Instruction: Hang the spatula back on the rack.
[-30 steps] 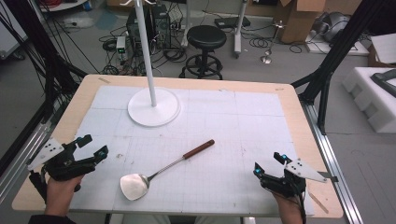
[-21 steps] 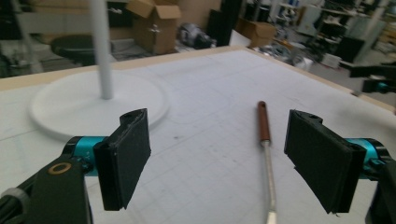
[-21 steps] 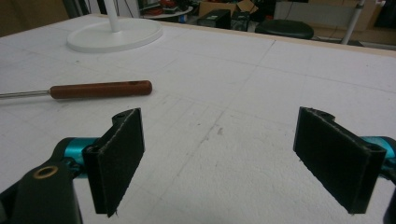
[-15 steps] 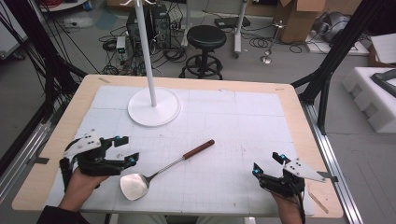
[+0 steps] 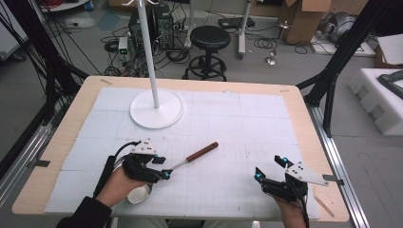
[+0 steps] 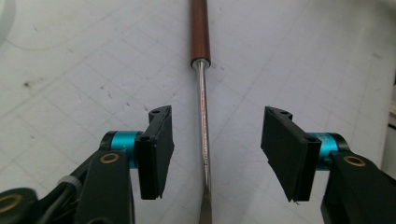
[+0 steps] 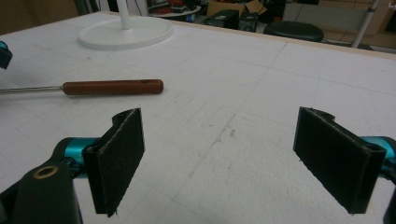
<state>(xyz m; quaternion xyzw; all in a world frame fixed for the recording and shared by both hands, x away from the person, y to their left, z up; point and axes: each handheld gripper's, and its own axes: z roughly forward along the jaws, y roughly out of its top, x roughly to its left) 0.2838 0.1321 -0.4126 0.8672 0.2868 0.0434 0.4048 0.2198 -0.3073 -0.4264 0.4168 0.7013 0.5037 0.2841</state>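
The left gripper (image 5: 164,172) hovered low and near level, jaws half open, having just been closing without pad contact. The right gripper (image 5: 270,170) sat low at the near edge, jaws wide apart.

The spatula (image 5: 183,160) has a reddish-brown wooden handle and a shiny silver shaft. The bench (image 5: 247,123) is white with a faint grid and a pale wood rim; the stand's base (image 5: 157,109) is white.
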